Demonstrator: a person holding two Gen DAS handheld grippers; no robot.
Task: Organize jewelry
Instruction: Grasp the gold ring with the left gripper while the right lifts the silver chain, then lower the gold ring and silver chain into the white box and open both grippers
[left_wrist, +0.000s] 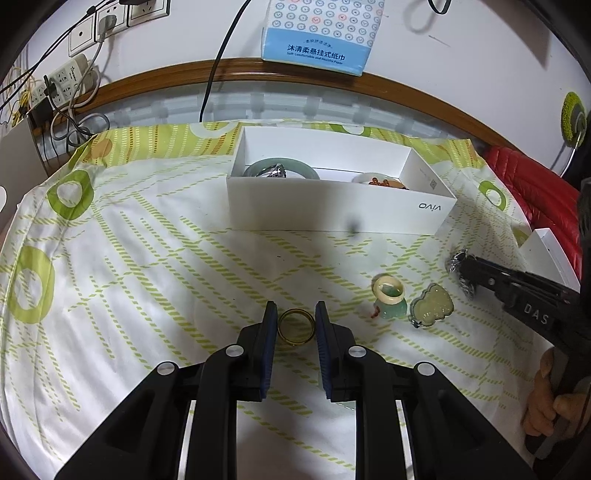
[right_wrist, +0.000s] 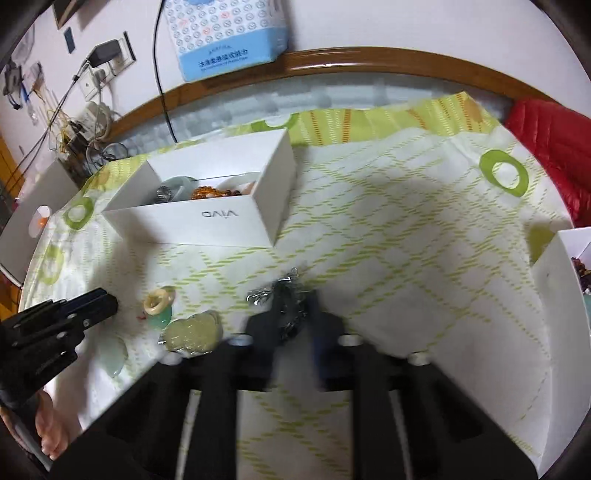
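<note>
In the left wrist view, the left tool (left_wrist: 296, 321) sits low over the green-and-white cloth (left_wrist: 147, 258), its blue-padded fingers (left_wrist: 271, 325) parted about the width of a gold ring (left_wrist: 296, 326) that lies flat on the cloth between them. The pads stand just beside the ring's rim on either side; whether they touch it cannot be told.

At about two o'clock from the ring lie a cream ring (left_wrist: 388, 290) resting on a pale green jade piece (left_wrist: 393, 308), and just beside them a light green carved pendant (left_wrist: 432, 306). Further toward three o'clock the right tool (left_wrist: 460, 273) reaches in from the side with a silvery chain (left_wrist: 457, 258) bunched at its tip.

At twelve o'clock stands the white vivo box (left_wrist: 340, 210), open-topped, with a jade bangle (left_wrist: 280, 168) in its left part and amber beads (left_wrist: 384, 182) in its right.

The right wrist view is blurred: the chain (right_wrist: 284, 295) sits between the right tool's (right_wrist: 291, 314) fingers, which stand narrowly apart around it, seemingly gripping it. A second white box (right_wrist: 554, 280) stands at three o'clock there. A blue tissue pack (left_wrist: 321, 33) hangs on the wall behind.
</note>
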